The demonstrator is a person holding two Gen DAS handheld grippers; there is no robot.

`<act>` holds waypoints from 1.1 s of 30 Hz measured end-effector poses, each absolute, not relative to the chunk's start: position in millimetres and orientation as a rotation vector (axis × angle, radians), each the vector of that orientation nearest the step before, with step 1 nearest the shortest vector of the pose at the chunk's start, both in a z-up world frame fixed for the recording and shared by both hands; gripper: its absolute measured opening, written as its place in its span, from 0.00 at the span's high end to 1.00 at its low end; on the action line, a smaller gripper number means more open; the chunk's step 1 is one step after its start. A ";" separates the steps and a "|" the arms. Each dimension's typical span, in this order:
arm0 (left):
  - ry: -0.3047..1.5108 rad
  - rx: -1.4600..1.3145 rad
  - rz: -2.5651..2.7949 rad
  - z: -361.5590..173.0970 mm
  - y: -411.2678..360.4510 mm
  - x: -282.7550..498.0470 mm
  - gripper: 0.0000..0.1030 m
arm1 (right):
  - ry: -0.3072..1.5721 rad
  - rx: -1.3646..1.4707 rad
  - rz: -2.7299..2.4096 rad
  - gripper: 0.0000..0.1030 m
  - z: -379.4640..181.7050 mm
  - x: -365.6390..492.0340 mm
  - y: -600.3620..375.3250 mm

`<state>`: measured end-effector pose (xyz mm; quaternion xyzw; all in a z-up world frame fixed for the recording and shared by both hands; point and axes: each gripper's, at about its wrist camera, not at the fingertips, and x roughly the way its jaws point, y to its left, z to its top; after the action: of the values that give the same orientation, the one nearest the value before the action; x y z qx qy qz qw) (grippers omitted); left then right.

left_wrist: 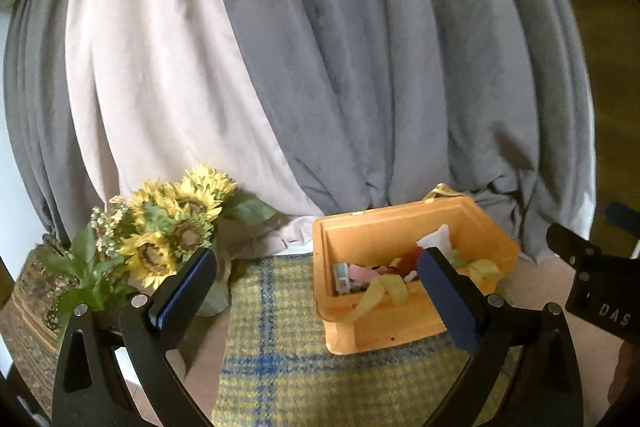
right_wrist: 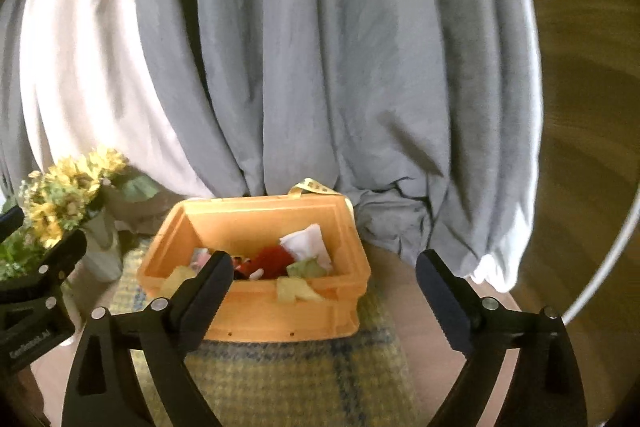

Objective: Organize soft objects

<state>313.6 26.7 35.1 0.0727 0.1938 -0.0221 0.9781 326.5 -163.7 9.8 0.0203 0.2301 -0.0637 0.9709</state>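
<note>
An orange plastic bin [left_wrist: 384, 327] [right_wrist: 280, 315] sits on a yellow and blue plaid mat [left_wrist: 288, 359] [right_wrist: 288, 379]. It holds several soft items: a white cloth [right_wrist: 306, 241], a red piece [right_wrist: 274, 261], yellow strips [left_wrist: 384, 293] draped over the front rim. My left gripper [left_wrist: 316, 267] is open and empty, held in front of the bin. My right gripper [right_wrist: 324, 267] is open and empty, also facing the bin from nearby. Each gripper shows at the edge of the other's view.
A white vase of artificial sunflowers [left_wrist: 172, 227] [right_wrist: 68, 195] stands left of the bin. Grey and pale pink curtains [left_wrist: 320, 67] [right_wrist: 300, 67] hang right behind the table. The table's far right edge [right_wrist: 500, 299] is near the curtain hem.
</note>
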 end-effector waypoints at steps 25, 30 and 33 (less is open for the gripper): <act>0.340 0.085 -0.055 41.9 35.9 107.2 0.00 | 0.368 0.063 -0.069 0.09 19.9 113.8 -163.8; 0.340 0.075 -0.068 42.4 34.1 77.6 0.00 | 0.352 0.059 -0.063 0.09 22.2 84.0 -163.2; 0.331 0.074 -0.064 43.2 33.4 61.6 0.00 | 0.349 0.064 -0.054 0.09 22.6 67.3 -163.6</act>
<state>61.6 33.4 43.2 0.0366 0.1647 -0.0319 0.9851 67.3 -163.6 22.6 0.0317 0.1733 -0.0271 0.9840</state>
